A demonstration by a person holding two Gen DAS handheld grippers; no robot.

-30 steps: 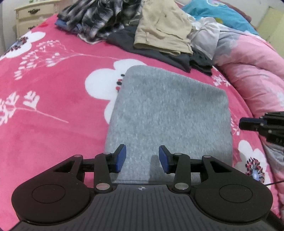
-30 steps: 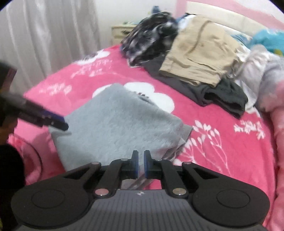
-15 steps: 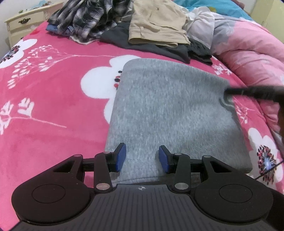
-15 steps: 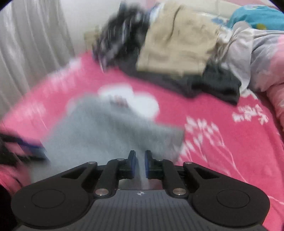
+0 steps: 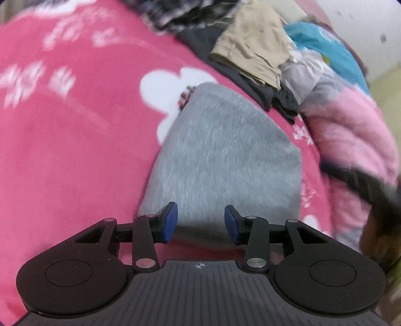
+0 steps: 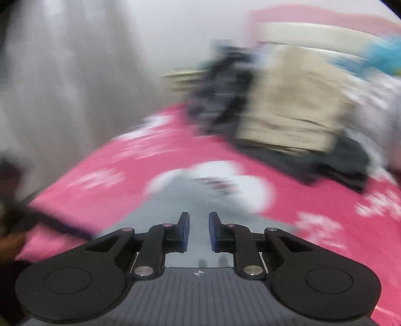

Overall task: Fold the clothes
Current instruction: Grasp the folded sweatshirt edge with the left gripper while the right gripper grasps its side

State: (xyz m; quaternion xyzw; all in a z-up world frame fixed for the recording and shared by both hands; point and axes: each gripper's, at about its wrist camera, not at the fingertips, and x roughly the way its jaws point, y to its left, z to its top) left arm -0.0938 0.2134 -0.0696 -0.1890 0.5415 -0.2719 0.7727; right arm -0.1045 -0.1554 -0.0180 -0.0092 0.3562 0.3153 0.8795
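Note:
A folded grey garment [image 5: 225, 155] lies flat on the pink flowered bedspread [image 5: 75, 140]. My left gripper [image 5: 200, 222] hovers at the garment's near edge, open, with nothing between its blue pads. In the blurred right wrist view the same grey garment [image 6: 200, 198] lies just ahead of my right gripper [image 6: 198, 230]. Its fingers stand a small gap apart and hold nothing. The right gripper [image 5: 363, 185] shows as a dark smear at the right of the left wrist view. A dark smear at the left of the right wrist view is the left gripper [image 6: 50, 220].
A heap of unfolded clothes lies at the far side of the bed: tan shorts [image 5: 250, 45] on a dark garment [image 5: 250, 82], with a plaid shirt [image 5: 175, 15] beside them. A light pink quilt [image 5: 351, 140] bulges at the right. Grey curtains [image 6: 62, 87] hang on the left.
My right gripper went from shut to slightly open and is moving fast, blurring its view. The left wrist view has swung and tilted over the grey garment.

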